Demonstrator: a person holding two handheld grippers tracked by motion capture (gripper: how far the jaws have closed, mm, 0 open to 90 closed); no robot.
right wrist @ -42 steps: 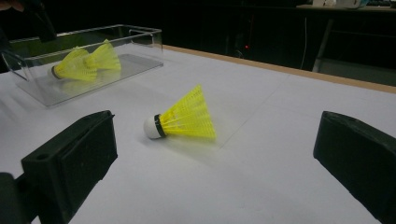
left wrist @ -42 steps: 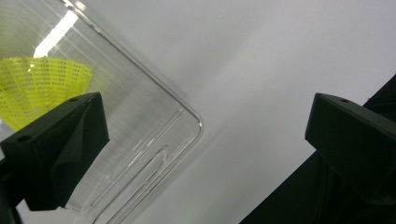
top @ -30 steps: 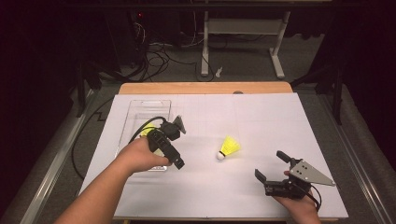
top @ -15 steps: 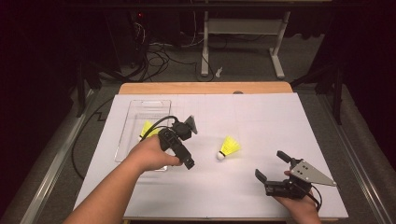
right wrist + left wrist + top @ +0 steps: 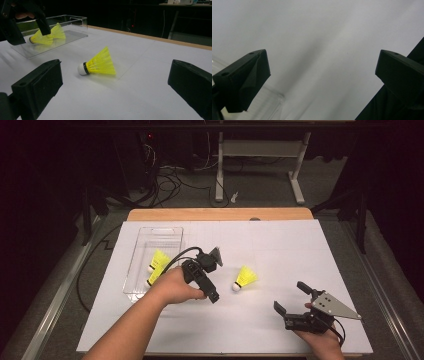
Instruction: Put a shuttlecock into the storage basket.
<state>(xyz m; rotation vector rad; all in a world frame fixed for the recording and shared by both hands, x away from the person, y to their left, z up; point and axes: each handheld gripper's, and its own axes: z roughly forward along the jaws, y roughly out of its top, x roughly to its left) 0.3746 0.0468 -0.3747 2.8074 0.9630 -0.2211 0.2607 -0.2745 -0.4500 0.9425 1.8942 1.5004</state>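
A yellow shuttlecock [image 5: 245, 277] with a white cork lies on its side on the white table sheet; in the right gripper view this shuttlecock [image 5: 98, 63] lies ahead, between the open jaws. Two more yellow shuttlecocks [image 5: 158, 261] lie in a clear plastic tray [image 5: 152, 229] at the left. My left gripper [image 5: 214, 276] is held just right of the tray and left of the loose shuttlecock, open and holding nothing [image 5: 319, 72]. My right gripper [image 5: 290, 296] rests near the front right, open and pointing toward the loose shuttlecock [image 5: 115, 82].
The white sheet [image 5: 280, 245] covers the wooden table, with bare space at the back and right. A black cable [image 5: 172, 260] trails from the left gripper across the tray. Beyond the table's far edge are floor cables and a metal stand [image 5: 260, 150].
The left hand has carried its gripper to the right, from over the tray toward the loose shuttlecock. The right gripper has stayed put.
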